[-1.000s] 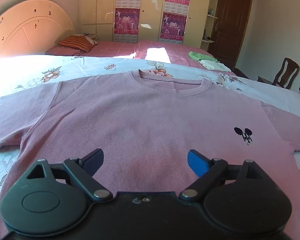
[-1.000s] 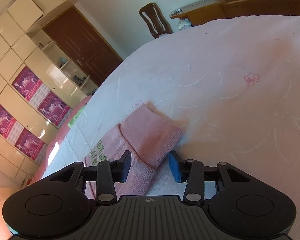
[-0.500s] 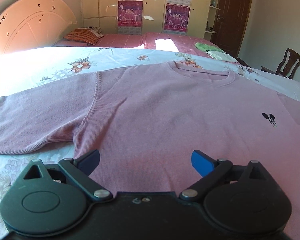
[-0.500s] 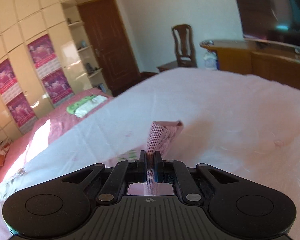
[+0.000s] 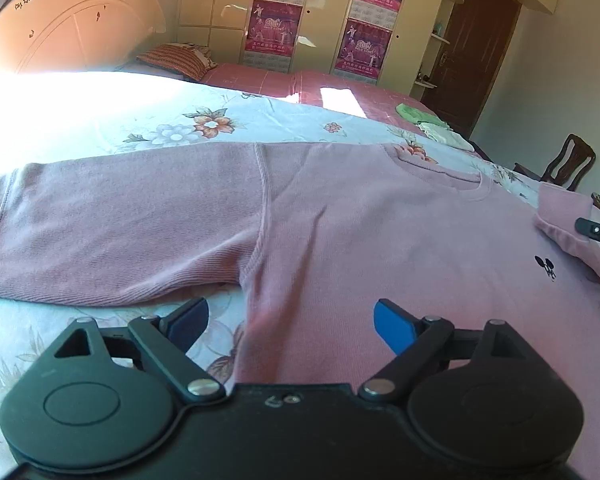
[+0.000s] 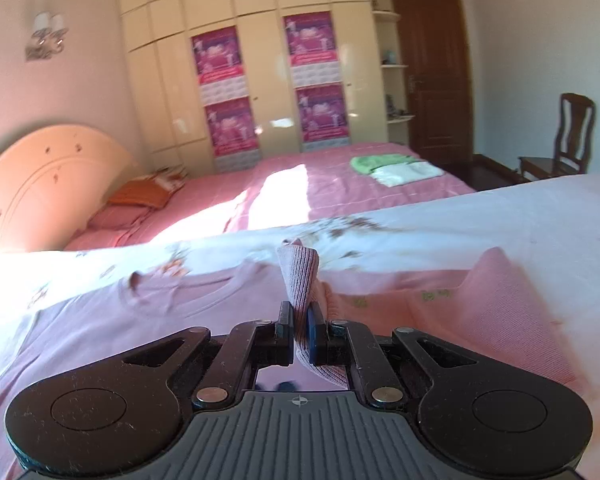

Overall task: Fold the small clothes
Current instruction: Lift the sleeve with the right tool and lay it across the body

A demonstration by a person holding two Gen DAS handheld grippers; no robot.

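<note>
A pink sweater (image 5: 380, 240) lies flat, front up, on a floral bedsheet (image 5: 160, 120), its left sleeve (image 5: 120, 232) stretched out sideways. The right gripper (image 6: 300, 330) has its jaws clamped on the right sleeve's cuff (image 6: 298, 276), lifted over the sweater's chest; thin fabric could slip free, or the pull could drag and wrinkle the body. The left gripper (image 5: 288, 320) hovers at the sweater's hem near the armpit, jaws wide but closing on nothing, so nothing pins the sweater down.

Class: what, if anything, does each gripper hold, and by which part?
The right gripper pinches the pink sweater by its sleeve cuff. The left gripper holds nothing; its jaws are closing, nothing gripped.
</note>
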